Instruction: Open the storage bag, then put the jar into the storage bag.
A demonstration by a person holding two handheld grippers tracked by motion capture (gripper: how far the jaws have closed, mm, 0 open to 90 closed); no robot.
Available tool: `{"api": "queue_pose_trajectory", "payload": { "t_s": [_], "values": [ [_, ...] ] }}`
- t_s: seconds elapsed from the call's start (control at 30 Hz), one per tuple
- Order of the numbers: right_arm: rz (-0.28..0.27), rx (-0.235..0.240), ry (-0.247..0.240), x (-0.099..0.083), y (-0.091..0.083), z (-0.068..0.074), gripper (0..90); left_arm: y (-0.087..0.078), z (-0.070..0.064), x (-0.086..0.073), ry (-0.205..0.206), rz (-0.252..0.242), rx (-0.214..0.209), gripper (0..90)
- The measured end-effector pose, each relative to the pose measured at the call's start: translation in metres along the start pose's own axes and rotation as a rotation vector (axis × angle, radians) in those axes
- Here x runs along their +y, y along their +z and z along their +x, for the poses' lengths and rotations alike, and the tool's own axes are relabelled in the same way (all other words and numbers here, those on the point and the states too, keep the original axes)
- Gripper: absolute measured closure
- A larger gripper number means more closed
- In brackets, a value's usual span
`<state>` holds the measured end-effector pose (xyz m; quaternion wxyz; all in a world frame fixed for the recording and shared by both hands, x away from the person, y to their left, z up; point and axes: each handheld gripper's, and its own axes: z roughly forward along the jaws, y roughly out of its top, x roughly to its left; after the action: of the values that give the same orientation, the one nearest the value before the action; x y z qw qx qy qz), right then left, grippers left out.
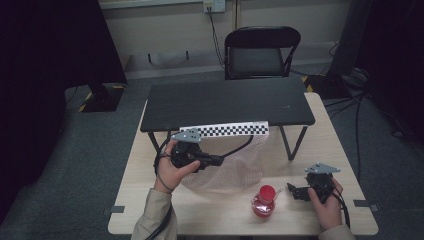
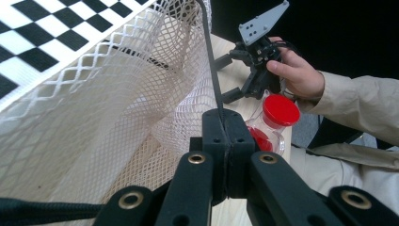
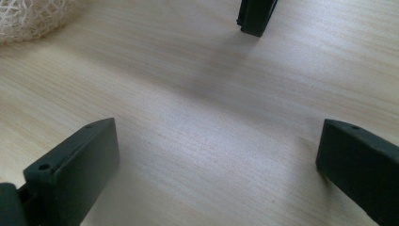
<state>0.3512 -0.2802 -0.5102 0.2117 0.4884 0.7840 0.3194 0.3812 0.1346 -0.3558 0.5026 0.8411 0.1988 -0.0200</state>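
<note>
Left of the red-capped bottle, the left tongs are pressed together on the black strap of the white mesh bag, which hangs from the black stand onto the table. Just right of the bottle, the right tongs rest spread, holding nothing

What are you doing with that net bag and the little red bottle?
A person holds a gripper in each hand at a wooden table. The left gripper has its jaws shut on the black handle of a white net bag, holding it up. The right gripper waits with its jaws open beside a small red-capped bottle, which stands on the table, outside the bag.
</note>
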Motion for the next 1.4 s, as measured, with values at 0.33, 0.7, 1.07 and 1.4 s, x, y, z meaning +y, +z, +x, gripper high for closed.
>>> {"api": "queue_pose_trajectory", "payload": {
  "t_s": [0.33,0.7,1.07,1.4],
  "values": [
    [-0.001,-0.001,0.001,0.0,0.0,0.0,0.0,0.002,0.0,-0.001,0.005,0.009,0.006,89.8],
    [-0.052,0.053,0.038,-0.001,-0.012,-0.006,1.7,0.001,-0.001,0.001,0.025,0.011,0.0,89.8],
    [-0.151,0.151,0.015,0.013,-0.039,0.006,1.8,0.002,0.0,0.0,0.024,0.016,-0.009,89.8],
    [-0.225,0.205,-0.013,0.029,-0.062,0.018,2.1,0.003,0.0,0.0,0.022,0.02,-0.01,89.8]
  ]
}}
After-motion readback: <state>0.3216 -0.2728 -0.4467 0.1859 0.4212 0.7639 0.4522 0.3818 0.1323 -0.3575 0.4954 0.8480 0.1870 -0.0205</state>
